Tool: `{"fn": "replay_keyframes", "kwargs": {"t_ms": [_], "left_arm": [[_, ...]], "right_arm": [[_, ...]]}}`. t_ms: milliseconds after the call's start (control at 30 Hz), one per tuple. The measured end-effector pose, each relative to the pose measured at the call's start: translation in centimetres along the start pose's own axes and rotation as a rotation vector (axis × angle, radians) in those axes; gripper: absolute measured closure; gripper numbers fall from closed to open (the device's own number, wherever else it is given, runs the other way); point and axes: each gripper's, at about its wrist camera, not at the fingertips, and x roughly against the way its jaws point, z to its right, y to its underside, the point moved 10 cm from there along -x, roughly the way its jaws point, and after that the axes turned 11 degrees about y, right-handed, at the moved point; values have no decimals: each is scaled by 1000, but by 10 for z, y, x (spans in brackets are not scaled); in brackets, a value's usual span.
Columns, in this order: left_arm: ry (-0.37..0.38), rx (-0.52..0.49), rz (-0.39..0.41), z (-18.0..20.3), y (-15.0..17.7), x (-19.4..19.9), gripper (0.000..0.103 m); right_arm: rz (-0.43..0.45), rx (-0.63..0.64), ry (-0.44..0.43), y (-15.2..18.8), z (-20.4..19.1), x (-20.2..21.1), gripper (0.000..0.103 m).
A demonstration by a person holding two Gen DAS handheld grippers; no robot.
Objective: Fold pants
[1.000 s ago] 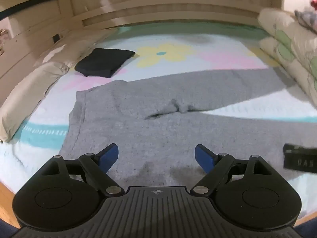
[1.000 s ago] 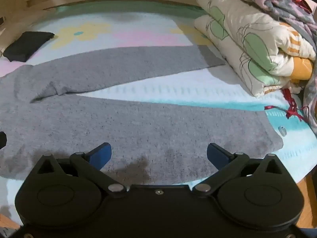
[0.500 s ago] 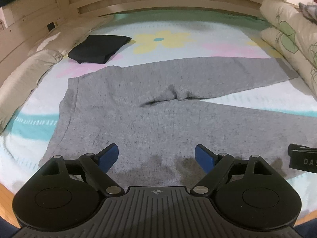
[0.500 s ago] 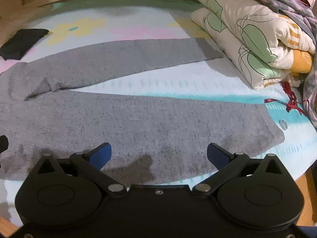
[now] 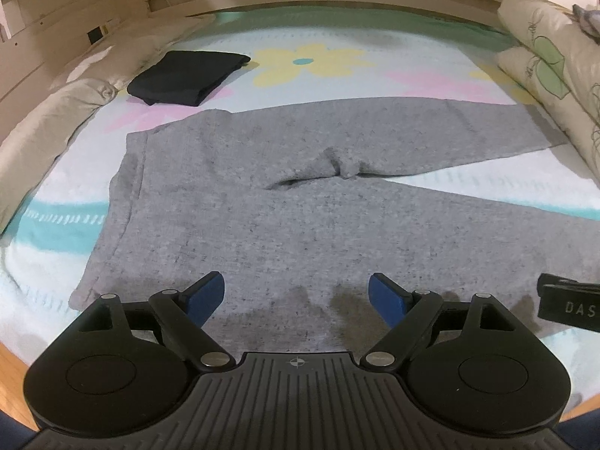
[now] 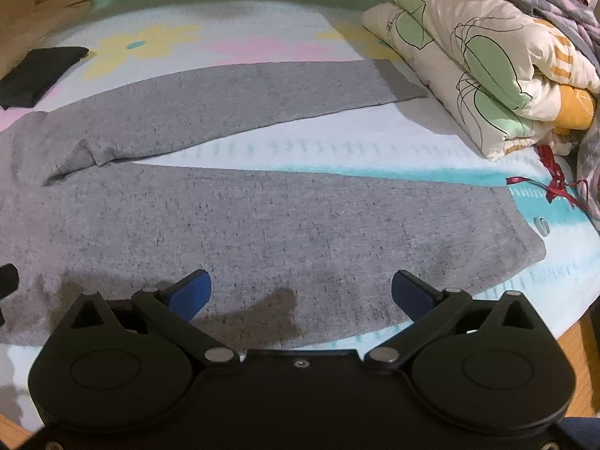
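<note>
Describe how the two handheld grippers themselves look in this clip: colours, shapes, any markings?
Both the left gripper and the right gripper are matte black, with two round discs, linkage arms on silver pivot pins, and blue fingertips. The left body is ribbed with a small crosshair mark; the right is smooth. No cables or sleeves are visible.

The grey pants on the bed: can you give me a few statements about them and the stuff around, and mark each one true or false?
1. The grey pants lie spread flat with the two legs apart. True.
2. The left hand-held gripper is clamped on the waistband. False: its jaws are open and hold nothing.
3. A folded black garment lies on the bed beyond the pants. True.
4. The right hand-held gripper is shut on a pant leg. False: it is open above the near leg.
5. The folded quilt lies on top of the pants. False: it sits beside the far leg's cuff.
</note>
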Motion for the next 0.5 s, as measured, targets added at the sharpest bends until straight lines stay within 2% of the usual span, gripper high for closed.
{"fn": "replay_keyframes", "kwargs": {"t_ms": [500], "left_arm": [[12,5,-5,-5,1,3,19]], "right_arm": [[-10,-9,-15,2,-4,1,1]]}}
